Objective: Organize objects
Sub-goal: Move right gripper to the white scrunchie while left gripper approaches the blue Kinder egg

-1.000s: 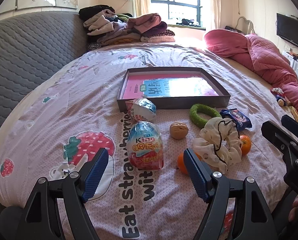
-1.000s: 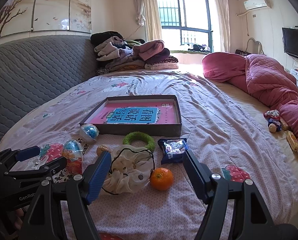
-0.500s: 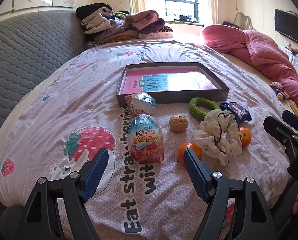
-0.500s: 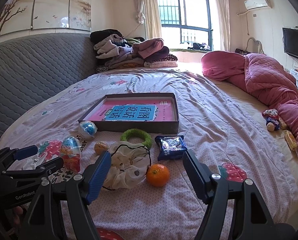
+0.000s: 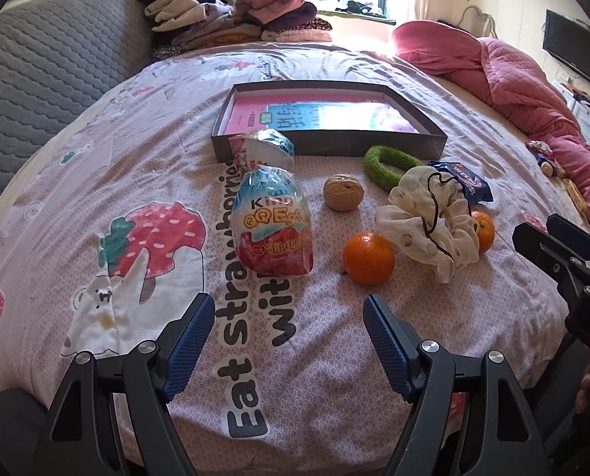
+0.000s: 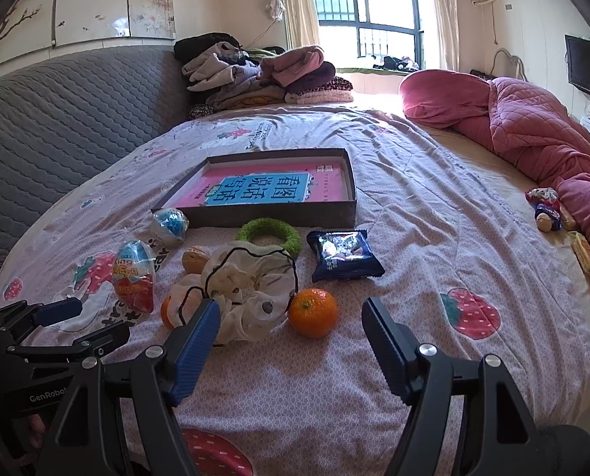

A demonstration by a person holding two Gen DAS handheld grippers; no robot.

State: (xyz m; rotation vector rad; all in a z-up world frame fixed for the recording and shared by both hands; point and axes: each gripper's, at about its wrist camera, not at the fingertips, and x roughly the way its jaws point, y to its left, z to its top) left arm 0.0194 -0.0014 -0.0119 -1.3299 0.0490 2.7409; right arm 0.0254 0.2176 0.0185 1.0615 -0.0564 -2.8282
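Now your left gripper (image 5: 287, 331) spread wide, empty, low over bedspread; right gripper (image 6: 291, 341) likewise. QQ Egg packet (image 5: 273, 226) lies just ahead, short of tray (image 5: 433, 141). Centre jaws across packet's body, pinch gently.

Sunlit barred window (image 6: 364, 20), grey headboard (image 6: 69, 119)

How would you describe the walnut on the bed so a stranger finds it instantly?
Start at the shallow grey box in the middle of the bedspread and come toward the camera along its near wall. Just in front lies the walnut, between the egg-shaped candy packet and the green ring. It is the only small tan, wrinkled ball; the round neighbours are smooth orange tangerines.
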